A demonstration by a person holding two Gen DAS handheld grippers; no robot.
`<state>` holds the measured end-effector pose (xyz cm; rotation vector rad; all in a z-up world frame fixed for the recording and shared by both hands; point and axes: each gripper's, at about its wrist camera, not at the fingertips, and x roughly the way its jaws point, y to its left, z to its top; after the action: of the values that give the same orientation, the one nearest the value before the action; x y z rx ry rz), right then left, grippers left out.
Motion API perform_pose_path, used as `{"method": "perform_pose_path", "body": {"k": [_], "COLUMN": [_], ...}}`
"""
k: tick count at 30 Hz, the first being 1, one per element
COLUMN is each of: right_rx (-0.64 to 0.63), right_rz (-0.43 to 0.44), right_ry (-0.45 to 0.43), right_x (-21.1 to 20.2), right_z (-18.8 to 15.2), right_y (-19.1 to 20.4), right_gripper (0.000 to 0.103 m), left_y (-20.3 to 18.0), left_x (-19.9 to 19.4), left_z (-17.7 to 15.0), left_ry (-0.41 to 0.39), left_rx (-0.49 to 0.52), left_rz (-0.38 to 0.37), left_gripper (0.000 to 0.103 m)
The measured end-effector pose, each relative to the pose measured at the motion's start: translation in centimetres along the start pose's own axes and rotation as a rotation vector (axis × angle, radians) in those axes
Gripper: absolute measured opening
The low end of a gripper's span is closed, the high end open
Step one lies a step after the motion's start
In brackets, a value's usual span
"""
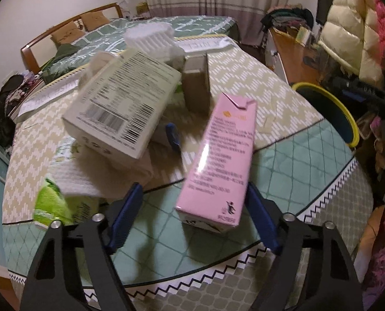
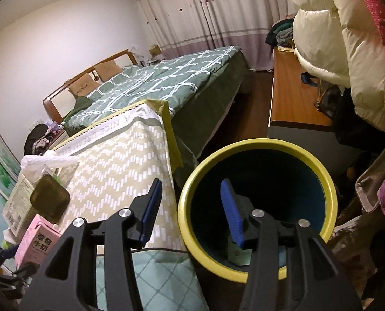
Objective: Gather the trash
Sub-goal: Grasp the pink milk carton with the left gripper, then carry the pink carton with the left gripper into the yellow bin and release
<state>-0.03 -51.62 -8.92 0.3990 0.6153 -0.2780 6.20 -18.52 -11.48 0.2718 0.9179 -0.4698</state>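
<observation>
A bedroom under warm, dim indoor light. In the right wrist view a bed with a green quilt crossed by white lines fills the centre; its wooden headboard stands at ten o'clock against a plain white wall. Long pale curtains with a mauve band hang at twelve o'clock. Dark wood floor runs between the bed and a wooden desk at two o'clock. Cream and pink puffer coats hang at the right edge. A table with a patterned cloth stands in front of the bed, at eight o'clock.
</observation>
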Motion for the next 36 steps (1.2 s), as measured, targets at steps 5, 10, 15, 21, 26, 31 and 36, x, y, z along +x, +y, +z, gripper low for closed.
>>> {"method": "perform_pose_path", "body": {"k": [5, 10, 15, 21, 26, 31, 36], "right_rx": [0.009, 0.018, 0.026, 0.033, 0.04, 0.055, 0.061], "right_rz": [0.012, 0.002, -0.019, -0.047, -0.065, -0.082, -0.095], "right_ry": [-0.009, -0.022, -0.052, -0.083, -0.097, -0.109, -0.119], "right_x": [-0.5, -1.1, -2.4, -3.9, -4.7, -5.5, -6.1], "right_z": [-0.2, -0.5, -0.7, -1.1, -1.5, -1.6, -1.8], "right_y": [0.0, -0.2, -0.5, -1.2, -1.9, -2.9, -3.5], "right_gripper": [0.045, 0.045, 0.045, 0.045, 0.045, 0.045, 0.045], "left_y": [-0.4, -0.8, -1.6, -3.2, -4.2, -5.5, -6.8], "left_x": [0.7, 0.1, -1.1, -2.1, -2.1, -2.3, -2.1], "left_z": [-0.2, -0.3, 0.3, 2.0, 3.3, 4.7, 6.1], "left_ry": [0.004, -0.035, -0.056, -0.086, -0.092, -0.107, -0.12], "left_rx": [0.003, 0.007, 0.03, 0.057, 0.062, 0.084, 0.093], "left_rz": [-0.049, -0.106, -0.129, -0.154, -0.168, -0.176, -0.189], "left_gripper": [0.051, 0.045, 0.043, 0.042, 0.042, 0.042, 0.041]}}
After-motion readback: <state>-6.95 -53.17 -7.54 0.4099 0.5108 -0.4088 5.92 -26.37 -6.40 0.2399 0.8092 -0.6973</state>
